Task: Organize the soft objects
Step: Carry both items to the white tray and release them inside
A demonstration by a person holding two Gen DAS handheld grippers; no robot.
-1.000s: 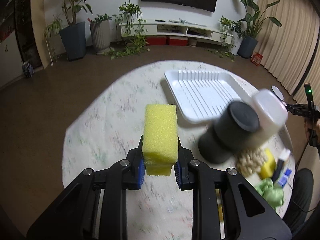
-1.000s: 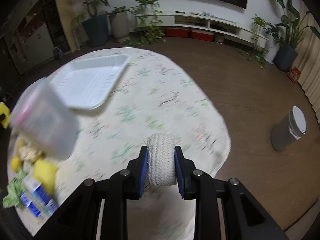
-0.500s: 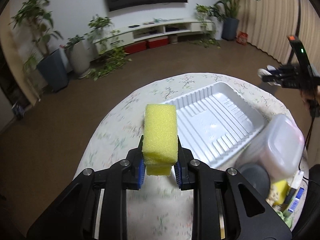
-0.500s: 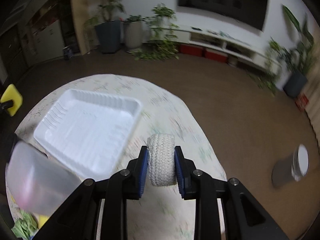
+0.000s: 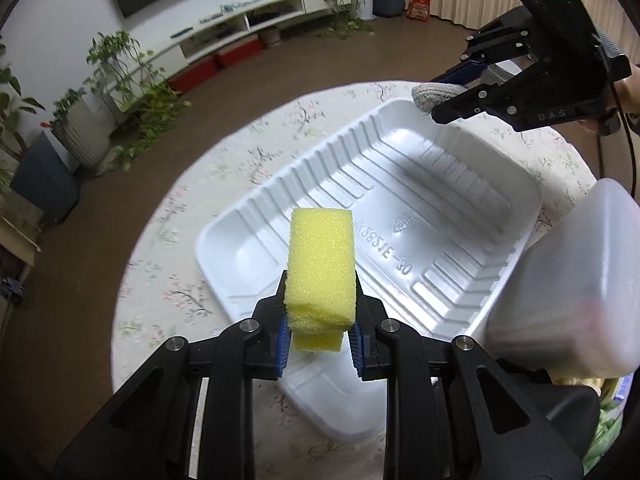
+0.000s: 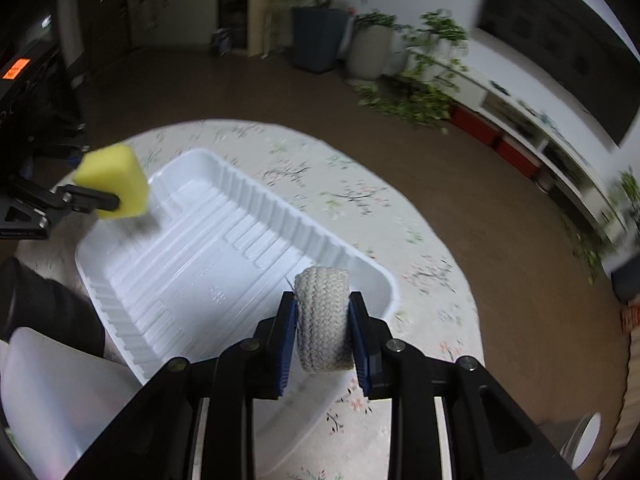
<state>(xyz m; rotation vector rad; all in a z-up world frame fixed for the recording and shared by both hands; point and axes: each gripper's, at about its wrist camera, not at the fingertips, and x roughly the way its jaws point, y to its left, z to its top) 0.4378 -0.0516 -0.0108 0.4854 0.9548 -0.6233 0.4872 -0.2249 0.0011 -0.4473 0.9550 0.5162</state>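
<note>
My left gripper [image 5: 320, 340] is shut on a yellow sponge block [image 5: 321, 264], which hangs over the near corner of a white ribbed tray [image 5: 460, 200]. My right gripper [image 6: 325, 336] is shut on a white rope ball [image 6: 323, 316], above the tray's [image 6: 192, 272] near-right corner. In the left wrist view the right gripper [image 5: 448, 98] holds the rope ball [image 5: 434, 94] over the tray's far right rim. From the right wrist view the sponge [image 6: 112, 184] sits in the left gripper [image 6: 108, 200] over the tray's far left corner. The tray holds nothing.
The tray lies on a round table with a floral cloth [image 5: 168, 264]. A translucent lidded box [image 5: 568, 292] stands close beside the tray, also seen as the box [image 6: 56, 396]. Potted plants [image 5: 120, 92], a low white shelf [image 5: 256, 16] and brown floor surround the table.
Both grippers have swung in over the white tray, each rolling as it went. The sponge and the rope ball stay gripped. The tray now fills the middle of both views.
</note>
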